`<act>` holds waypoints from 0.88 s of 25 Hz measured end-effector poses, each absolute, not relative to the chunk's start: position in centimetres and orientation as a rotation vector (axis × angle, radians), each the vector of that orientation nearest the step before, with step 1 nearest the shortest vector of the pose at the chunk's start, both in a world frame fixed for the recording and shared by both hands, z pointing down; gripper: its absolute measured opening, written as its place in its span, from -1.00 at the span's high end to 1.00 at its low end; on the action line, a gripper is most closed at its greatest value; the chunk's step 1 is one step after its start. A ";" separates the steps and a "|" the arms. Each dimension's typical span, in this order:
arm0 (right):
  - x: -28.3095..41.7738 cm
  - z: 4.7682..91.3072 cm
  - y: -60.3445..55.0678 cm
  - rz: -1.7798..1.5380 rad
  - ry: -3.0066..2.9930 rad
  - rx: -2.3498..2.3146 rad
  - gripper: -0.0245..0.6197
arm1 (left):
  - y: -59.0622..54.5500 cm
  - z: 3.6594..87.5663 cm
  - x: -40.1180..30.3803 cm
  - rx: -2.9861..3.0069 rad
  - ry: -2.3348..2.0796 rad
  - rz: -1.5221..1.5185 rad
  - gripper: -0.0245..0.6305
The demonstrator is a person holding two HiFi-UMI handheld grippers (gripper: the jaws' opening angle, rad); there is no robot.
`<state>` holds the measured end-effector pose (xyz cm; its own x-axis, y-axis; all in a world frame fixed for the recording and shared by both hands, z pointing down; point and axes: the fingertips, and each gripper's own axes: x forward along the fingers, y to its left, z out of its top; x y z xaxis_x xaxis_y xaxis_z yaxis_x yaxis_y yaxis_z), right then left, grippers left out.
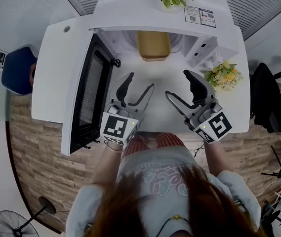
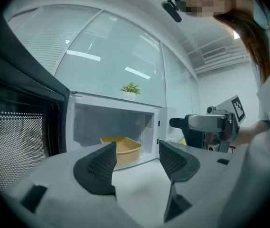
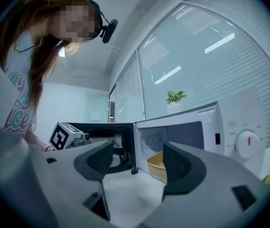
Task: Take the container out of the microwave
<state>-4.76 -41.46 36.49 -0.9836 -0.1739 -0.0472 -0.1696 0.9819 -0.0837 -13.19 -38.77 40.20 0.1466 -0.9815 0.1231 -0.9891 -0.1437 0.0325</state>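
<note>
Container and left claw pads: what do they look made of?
The container looks like matte yellow plastic: even colour, rounded rim, no glassy shine. The left claw has pads seemingly of dark rubber or textured plastic, judging by their dotted surface.

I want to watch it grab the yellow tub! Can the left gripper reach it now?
Probably yes: the microwave door stands wide open, the yellow container sits near the front, and nothing lies between it and the open left gripper.

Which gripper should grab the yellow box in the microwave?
Probably left. The left gripper is open, and the yellow container lies nearly straight ahead of its fingers. The right gripper is open too, but sees it off to one side.
</note>
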 end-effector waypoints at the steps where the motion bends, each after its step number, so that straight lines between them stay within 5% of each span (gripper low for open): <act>1: -5.0 36.8 -41.7 -0.117 3.083 -0.263 -0.06 | -39.1 40.3 -13.3 2.296 -1.983 0.117 0.15; 22: -9.3 44.1 -48.0 -0.059 3.265 -0.329 -0.06 | -44.7 44.7 -15.8 2.249 -1.975 0.205 0.15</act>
<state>-9.26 -48.05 44.14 -0.9701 -0.1958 0.1432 -0.2008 0.9794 -0.0216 -15.79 -44.71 44.66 0.1282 -0.9724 0.1947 -0.9917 -0.1275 0.0161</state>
